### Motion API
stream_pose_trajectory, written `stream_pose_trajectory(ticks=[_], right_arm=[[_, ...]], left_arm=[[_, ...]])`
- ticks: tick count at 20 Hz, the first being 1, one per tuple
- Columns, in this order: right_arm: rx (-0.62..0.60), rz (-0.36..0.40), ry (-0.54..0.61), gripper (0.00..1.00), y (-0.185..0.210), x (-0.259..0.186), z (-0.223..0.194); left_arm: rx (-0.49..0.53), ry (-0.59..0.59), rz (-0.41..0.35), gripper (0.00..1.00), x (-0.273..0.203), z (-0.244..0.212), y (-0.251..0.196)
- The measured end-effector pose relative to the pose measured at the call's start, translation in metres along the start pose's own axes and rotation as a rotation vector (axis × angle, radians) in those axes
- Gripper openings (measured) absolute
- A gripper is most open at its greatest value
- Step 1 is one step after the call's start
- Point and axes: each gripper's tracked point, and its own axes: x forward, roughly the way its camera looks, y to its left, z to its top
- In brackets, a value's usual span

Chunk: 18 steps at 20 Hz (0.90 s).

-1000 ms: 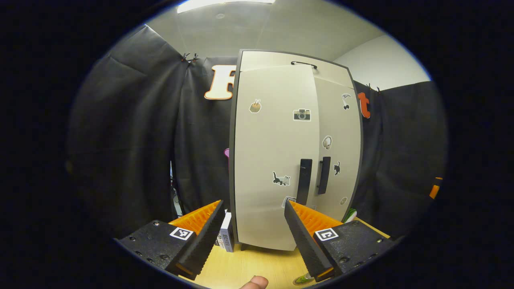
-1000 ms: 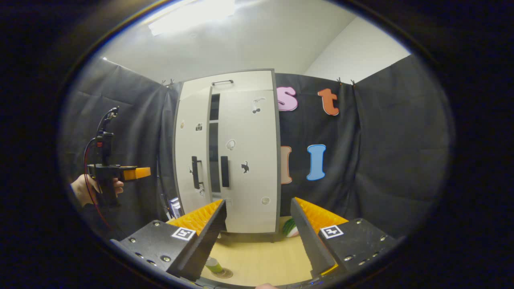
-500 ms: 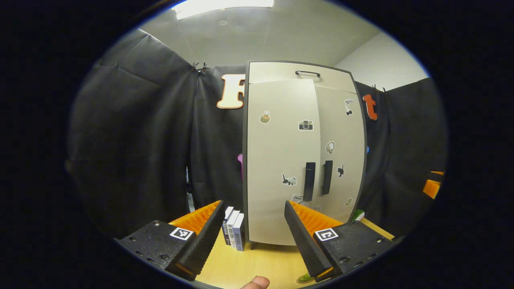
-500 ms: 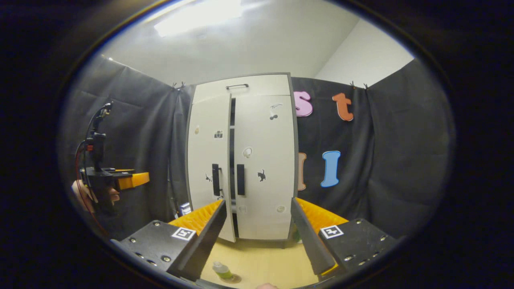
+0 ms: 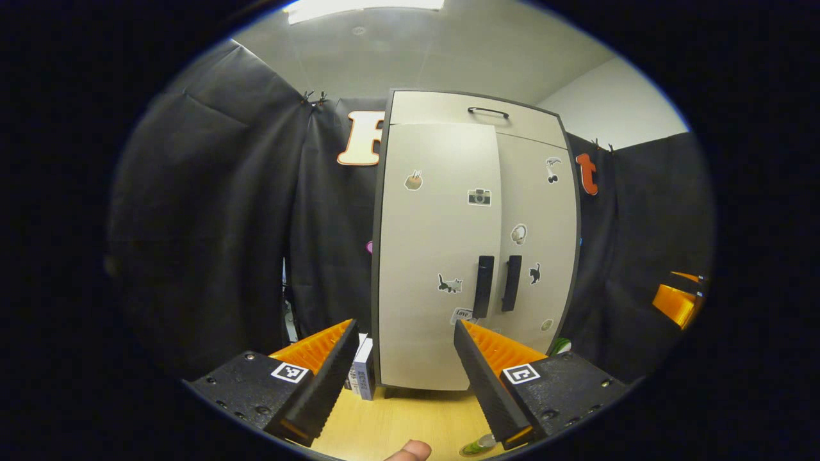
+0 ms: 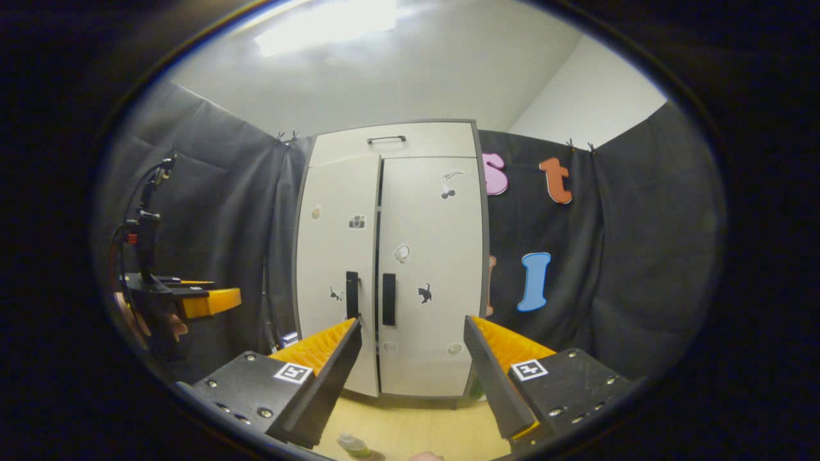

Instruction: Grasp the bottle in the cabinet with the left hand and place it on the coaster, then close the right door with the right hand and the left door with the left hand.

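Observation:
The pale cabinet (image 5: 448, 109) stands on the wooden table, its right door (image 5: 541, 218) shut. Its left door (image 6: 333, 256) is almost shut, with a thin dark gap beside the two black handles (image 6: 389, 299). A green bottle (image 6: 352, 444) stands upright on the table in front of the cabinet, at the bottom edge of both views (image 5: 478, 446). My left gripper (image 5: 403, 384) is open and empty, a short way back from the left door. My right gripper (image 6: 413, 384) is open and empty too, facing the doors from farther back.
Several small books (image 5: 362, 378) stand left of the cabinet. A green and white object (image 5: 559, 346) lies at its right foot. The left gripper (image 6: 205, 302), held by a hand (image 6: 131, 317), shows at the left of the right gripper view. Bare wooden table (image 5: 410, 422) lies before the cabinet.
The left door has swung from ajar to almost shut, and the dark gap between the doors has narrowed. Both grippers stayed open and shifted a little.

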Motion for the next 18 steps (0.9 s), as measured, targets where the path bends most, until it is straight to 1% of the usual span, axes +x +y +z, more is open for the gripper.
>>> stream_pose_trajectory(ticks=[1, 4, 5, 7, 10, 11, 14, 18], right_arm=[[-0.002, -0.012, 0.007, 0.97, -0.001, 0.003, -0.001], [-0.018, -0.04, 0.028, 0.95, -0.003, 0.015, -0.007], [-0.029, -0.051, 0.031, 0.97, -0.004, 0.018, -0.009], [-0.046, -0.071, 0.039, 0.97, -0.005, 0.023, -0.015], [-0.052, -0.087, 0.048, 0.96, 0.001, 0.03, -0.021], [-0.057, -0.092, 0.048, 0.99, 0.002, 0.03, -0.021], [-0.067, -0.096, 0.06, 0.95, 0.007, 0.034, -0.024], [-0.073, -0.116, 0.083, 0.96, 0.003, 0.039, -0.03]], left_arm=[[0.0, -0.012, -0.004, 0.95, 0.003, 0.002, -0.001], [0.017, -0.025, -0.049, 0.95, 0.009, 0.001, -0.014], [0.022, -0.022, -0.066, 0.95, 0.012, -0.001, -0.017], [0.021, -0.008, -0.084, 0.94, 0.017, -0.007, -0.019], [0.023, -0.018, -0.135, 0.94, 0.026, -0.008, -0.028], [0.036, -0.021, -0.137, 0.94, 0.03, -0.008, -0.027], [0.057, -0.028, -0.146, 0.94, 0.04, -0.01, -0.029], [0.061, -0.016, -0.158, 0.94, 0.052, -0.011, -0.03]])
